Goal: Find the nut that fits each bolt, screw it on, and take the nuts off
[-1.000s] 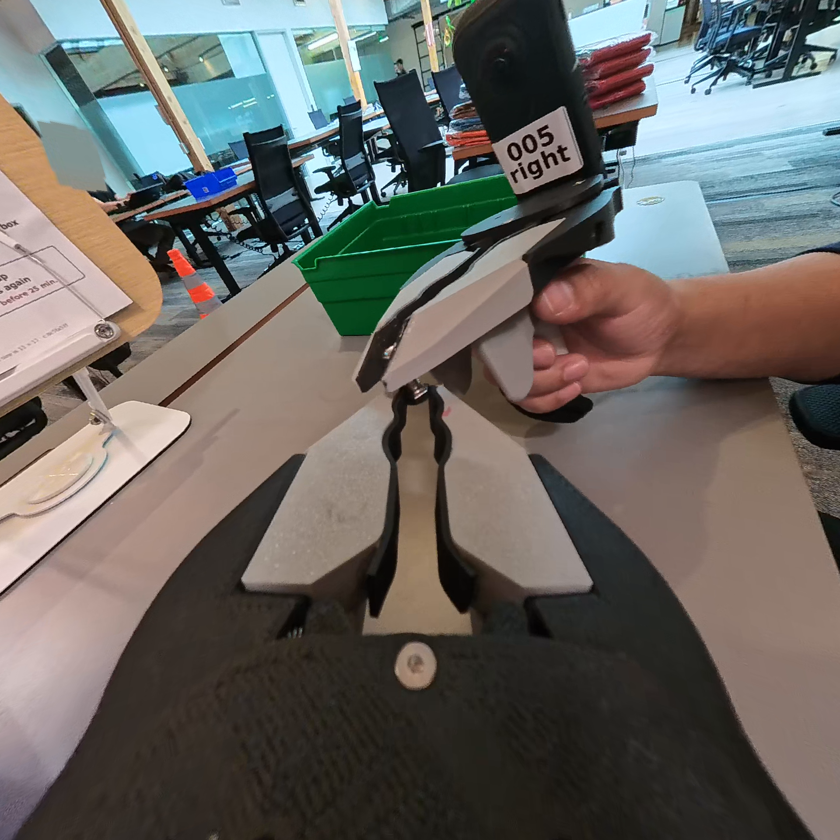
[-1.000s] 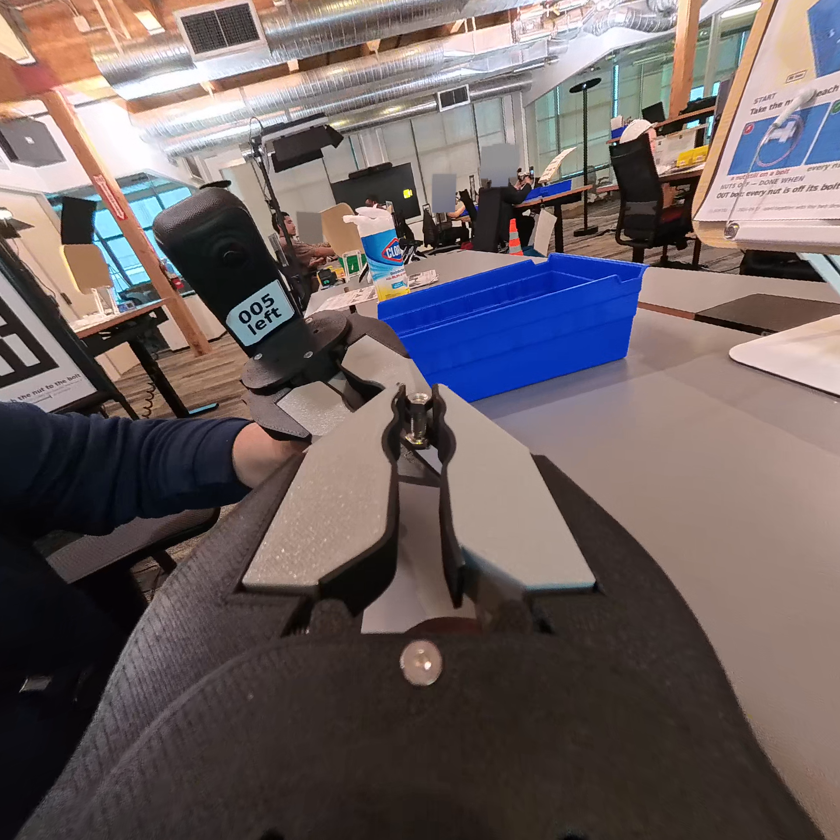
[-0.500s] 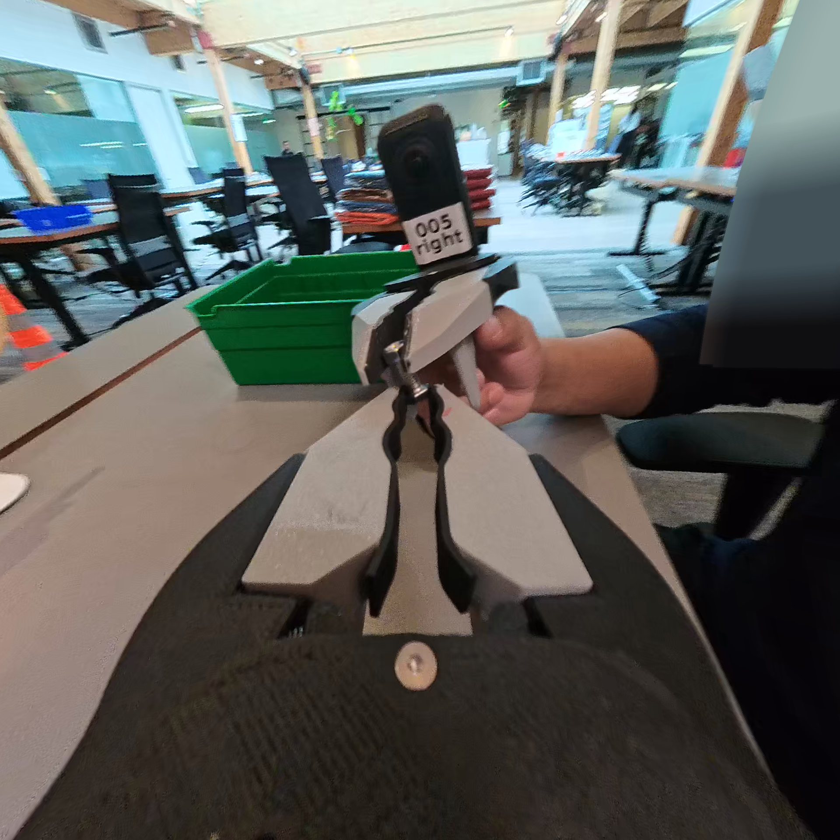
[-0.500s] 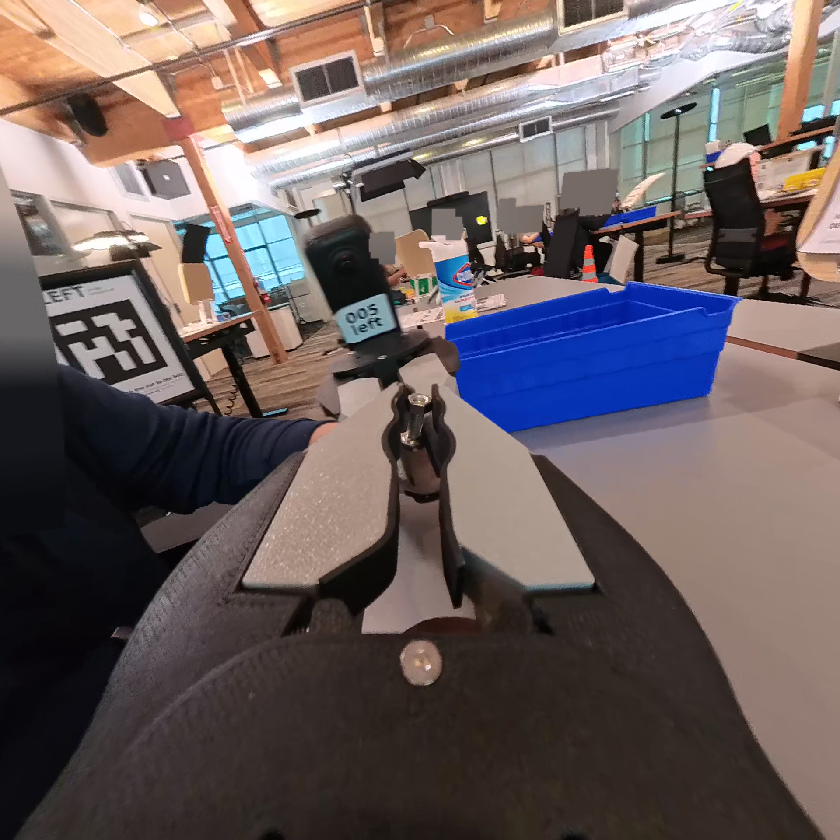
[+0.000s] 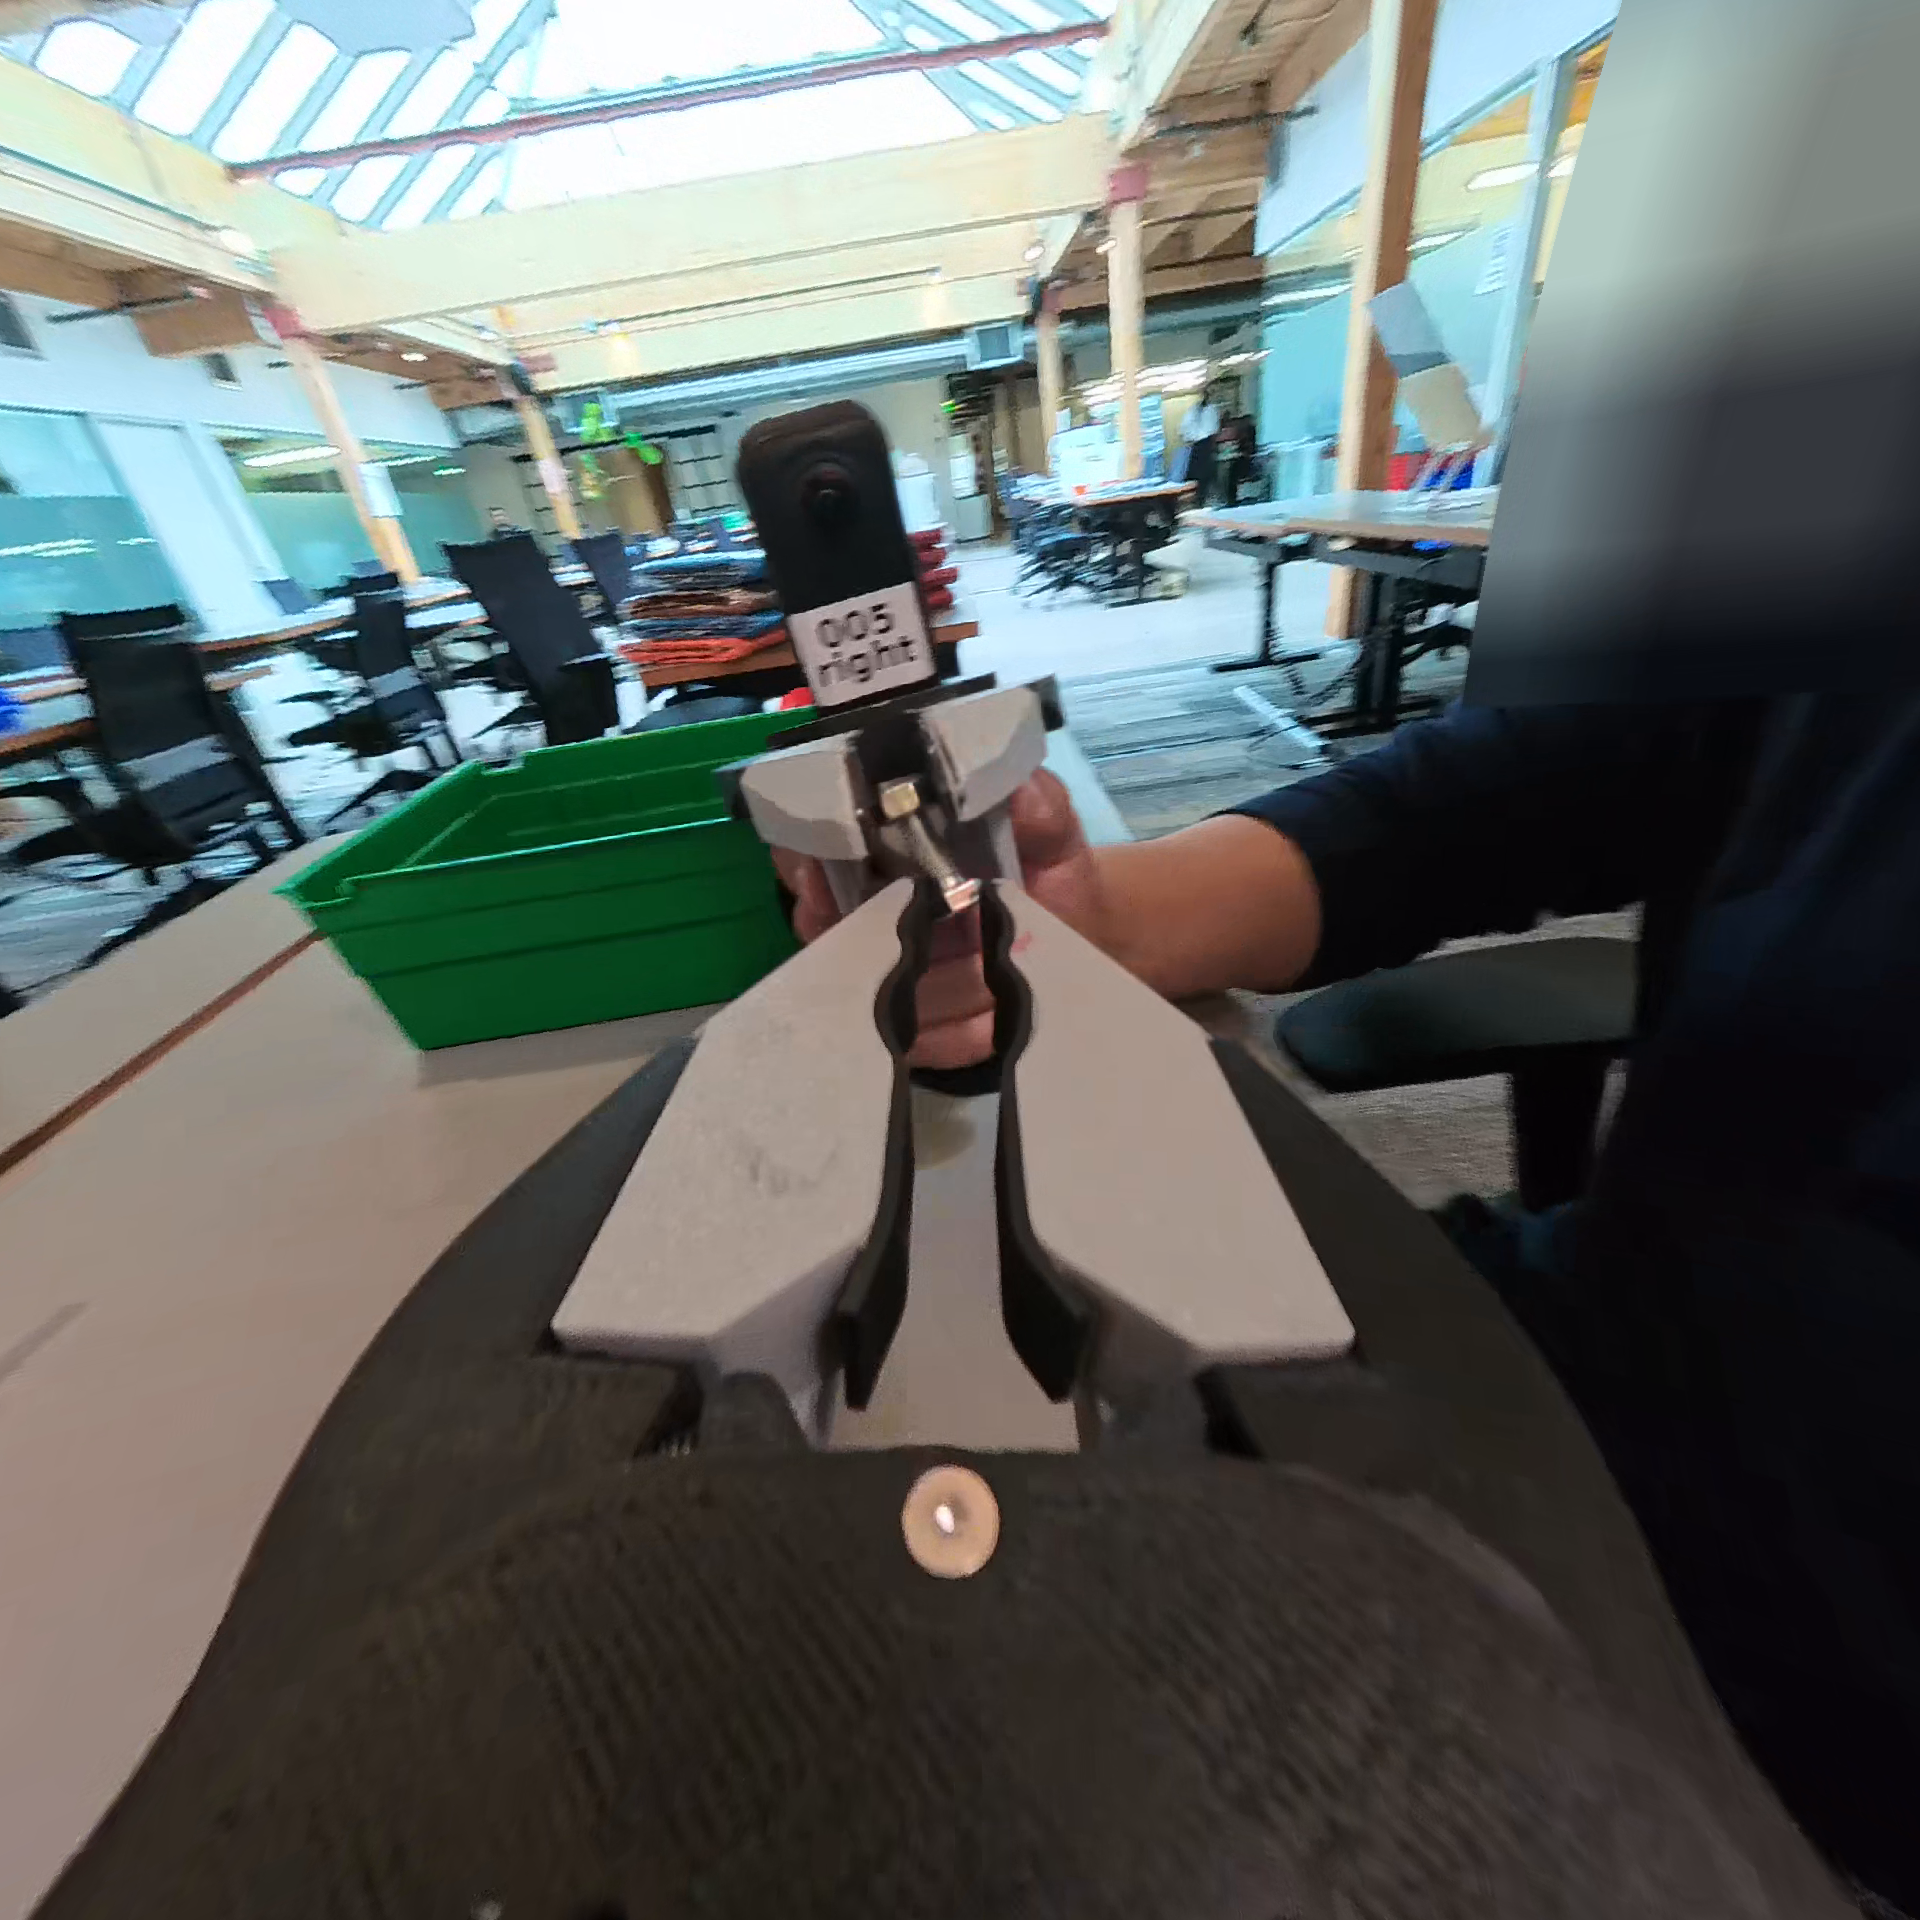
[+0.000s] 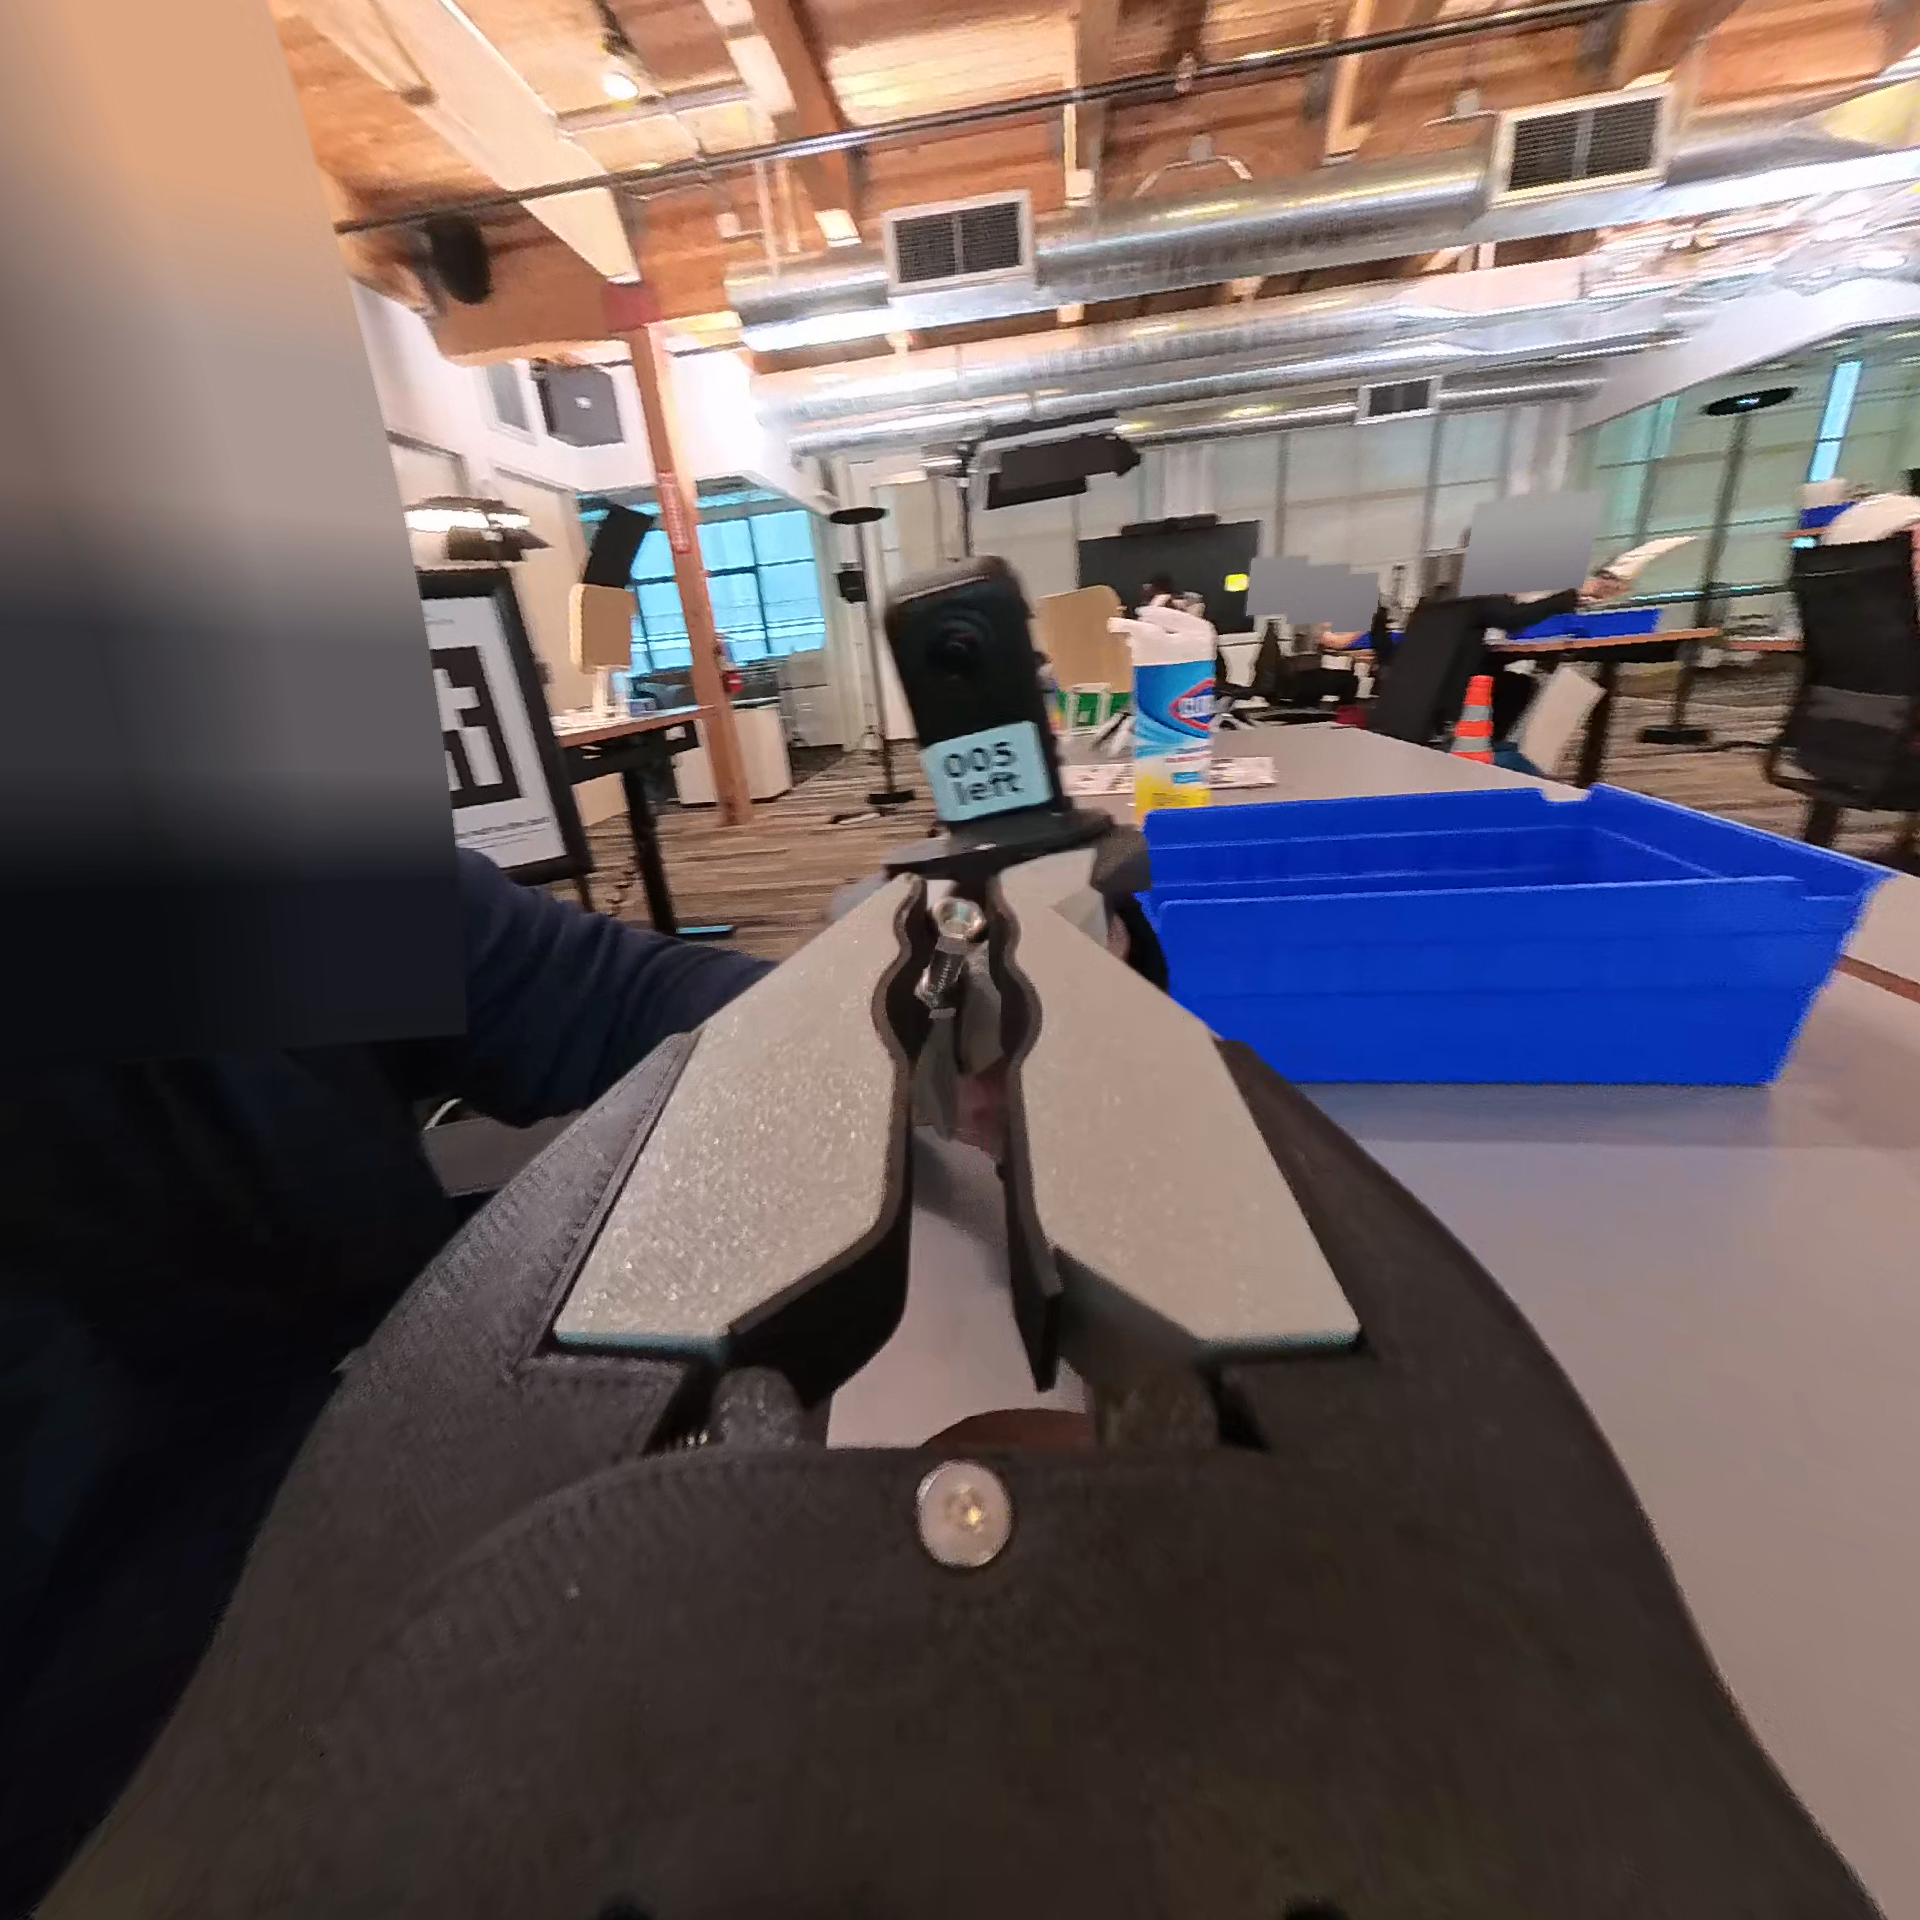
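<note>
A silver bolt [image 5: 928,850] with a hex piece at its far end spans between my two grippers, above the grey table [image 5: 260,1195]. My left gripper [image 5: 954,899] is shut on the bolt's near end. My right gripper [image 5: 900,805] faces it head-on, held by a hand [image 5: 1049,883], and is shut on the hex end. In the right wrist view the bolt [image 6: 943,956] sits between the tips of my right gripper [image 6: 954,925], with the left gripper's camera housing [image 6: 971,675] just behind. I cannot tell which end is the nut.
A green bin [image 5: 582,883] stands on the table behind the right gripper. A blue bin [image 6: 1507,945] stands on the table [image 6: 1662,1299] to the right in the right wrist view, with a wipes canister [image 6: 1174,727] behind it. The person's dark sleeve [image 5: 1558,831] fills the right side.
Both grippers have lifted and tilted up while staying joined at the bolt. They now face each other head-on, and the right gripper is farther from the left camera.
</note>
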Action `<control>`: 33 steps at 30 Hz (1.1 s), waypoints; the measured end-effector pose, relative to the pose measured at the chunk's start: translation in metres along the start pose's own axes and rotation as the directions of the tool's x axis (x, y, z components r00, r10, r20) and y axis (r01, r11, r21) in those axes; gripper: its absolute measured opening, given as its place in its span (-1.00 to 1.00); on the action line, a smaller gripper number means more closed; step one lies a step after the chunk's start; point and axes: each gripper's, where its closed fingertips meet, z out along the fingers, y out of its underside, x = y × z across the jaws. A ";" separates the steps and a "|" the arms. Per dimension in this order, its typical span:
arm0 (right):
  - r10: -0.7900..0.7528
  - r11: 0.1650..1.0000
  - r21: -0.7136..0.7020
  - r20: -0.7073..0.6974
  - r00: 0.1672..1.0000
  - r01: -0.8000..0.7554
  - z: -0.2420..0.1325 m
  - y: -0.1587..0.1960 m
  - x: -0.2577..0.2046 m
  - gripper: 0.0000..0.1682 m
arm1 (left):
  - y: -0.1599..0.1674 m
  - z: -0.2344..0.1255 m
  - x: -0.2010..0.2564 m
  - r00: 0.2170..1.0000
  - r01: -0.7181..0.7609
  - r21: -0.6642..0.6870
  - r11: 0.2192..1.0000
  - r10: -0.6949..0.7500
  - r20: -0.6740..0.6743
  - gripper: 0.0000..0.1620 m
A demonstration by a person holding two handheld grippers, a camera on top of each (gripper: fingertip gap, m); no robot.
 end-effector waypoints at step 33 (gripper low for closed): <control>0.079 0.996 -0.019 -0.166 0.983 -0.084 -0.002 0.012 0.035 -0.87 | 0.019 -0.002 -0.042 0.902 -0.199 -0.225 0.954 0.268 0.338 -0.91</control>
